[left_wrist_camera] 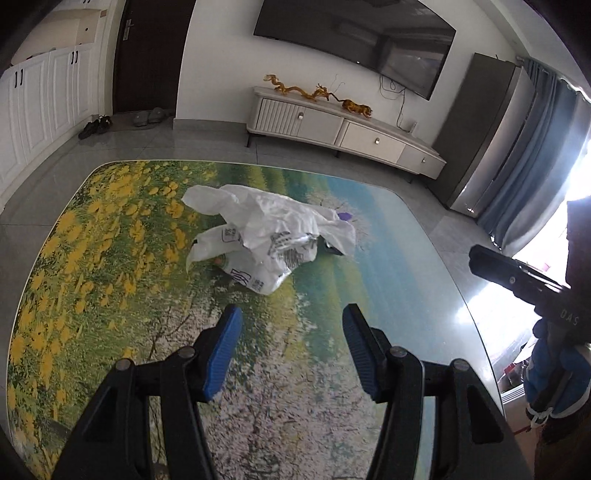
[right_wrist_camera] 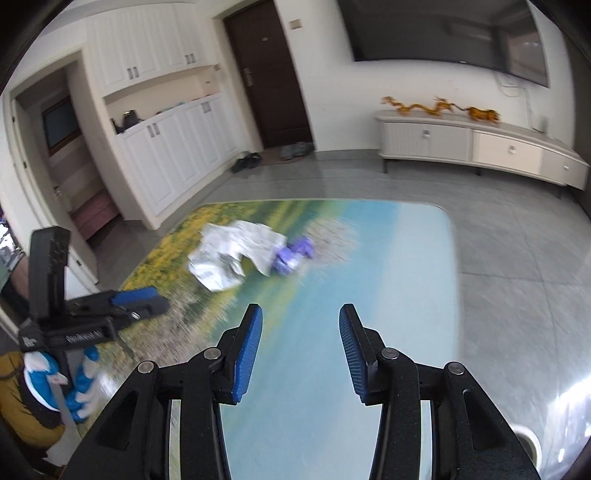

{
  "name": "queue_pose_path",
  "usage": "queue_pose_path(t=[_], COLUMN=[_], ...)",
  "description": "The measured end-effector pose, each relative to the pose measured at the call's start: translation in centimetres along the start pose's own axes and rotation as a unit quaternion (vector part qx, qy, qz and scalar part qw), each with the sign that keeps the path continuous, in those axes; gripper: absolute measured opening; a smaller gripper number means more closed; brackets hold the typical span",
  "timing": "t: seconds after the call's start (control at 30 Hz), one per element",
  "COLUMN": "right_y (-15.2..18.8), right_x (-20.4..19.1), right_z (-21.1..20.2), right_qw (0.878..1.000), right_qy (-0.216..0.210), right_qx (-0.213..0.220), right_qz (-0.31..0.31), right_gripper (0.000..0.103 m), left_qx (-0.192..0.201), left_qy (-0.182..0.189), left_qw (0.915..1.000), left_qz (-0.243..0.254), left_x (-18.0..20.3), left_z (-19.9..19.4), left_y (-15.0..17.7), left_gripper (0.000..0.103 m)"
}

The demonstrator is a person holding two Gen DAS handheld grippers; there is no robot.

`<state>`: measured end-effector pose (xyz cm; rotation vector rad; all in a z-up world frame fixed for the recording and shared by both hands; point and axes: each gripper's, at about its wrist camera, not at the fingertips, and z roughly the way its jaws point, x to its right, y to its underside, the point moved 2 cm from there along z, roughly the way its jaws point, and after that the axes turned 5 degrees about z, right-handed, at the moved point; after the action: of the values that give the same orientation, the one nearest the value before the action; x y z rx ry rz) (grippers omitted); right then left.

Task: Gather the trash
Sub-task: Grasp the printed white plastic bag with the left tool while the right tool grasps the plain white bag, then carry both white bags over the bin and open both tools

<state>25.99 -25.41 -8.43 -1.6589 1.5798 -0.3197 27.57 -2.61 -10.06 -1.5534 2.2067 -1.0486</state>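
Note:
A crumpled white plastic bag (left_wrist_camera: 266,232) with printed text lies in the middle of the landscape-printed table (left_wrist_camera: 110,240). It also shows, blurred, in the right wrist view (right_wrist_camera: 229,258). A purple crumpled item (right_wrist_camera: 293,253) lies against the bag's right side; only its tip (left_wrist_camera: 345,216) shows in the left wrist view. My left gripper (left_wrist_camera: 291,317) is open and empty, above the table short of the bag. My right gripper (right_wrist_camera: 301,314) is open and empty, nearer the table's right half. Each gripper shows at the edge of the other's view, the right (left_wrist_camera: 517,280) and the left (right_wrist_camera: 136,301).
A low white TV cabinet (left_wrist_camera: 347,129) with golden dragon figures (left_wrist_camera: 317,92) stands against the far wall under a TV (left_wrist_camera: 354,33). White cupboards (right_wrist_camera: 173,147), a dark door (right_wrist_camera: 269,74) and shoes (left_wrist_camera: 96,125) are at the left. Curtains (left_wrist_camera: 535,155) hang at the right.

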Motion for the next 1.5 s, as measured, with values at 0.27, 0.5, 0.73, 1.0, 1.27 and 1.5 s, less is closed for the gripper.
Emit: queue_pose_path(t=[0.27,0.5,0.73,1.0,1.27,1.5], right_y=[-5.1,-5.4,-3.4,-1.3,1.0,2.0], right_x=[-3.7,-4.0,-4.2,-5.7,-6.6,-7.7], right_z=[8.7,15.1,15.7,12.3,7.2,2.6], right_qw=[0.997,0.992,0.988,0.988,0.986,0.983], right_qy=[-0.073,-0.095,-0.120,-0.131,-0.156,-0.181], right_qx=[-0.031,-0.084,-0.098,-0.085,-0.059,-0.024], right_qz=[-0.014,0.005,0.012,-0.007,-0.005,-0.011], right_gripper=[0.048,0.053,0.014,0.004,0.003,0.003], left_qx=[-0.013,-0.033,-0.037,-0.035,-0.013,0.014], left_qy=[0.011,0.018,0.014,-0.018,-0.049,-0.067], left_qw=[0.9996,0.9982,0.9984,0.9984,0.9956,0.9927], left_qz=[-0.022,-0.046,-0.041,-0.040,-0.079,-0.100], left_x=[-1.4,-2.9,-3.5,-4.5,-6.4,-6.4], left_z=[4.4,7.0,6.1,1.2,-5.3,-10.0], left_y=[-1.8,-2.0,-1.0,2.5,6.2,7.9], left_gripper=[0.048,0.020,0.008,0.006,0.006,0.006])
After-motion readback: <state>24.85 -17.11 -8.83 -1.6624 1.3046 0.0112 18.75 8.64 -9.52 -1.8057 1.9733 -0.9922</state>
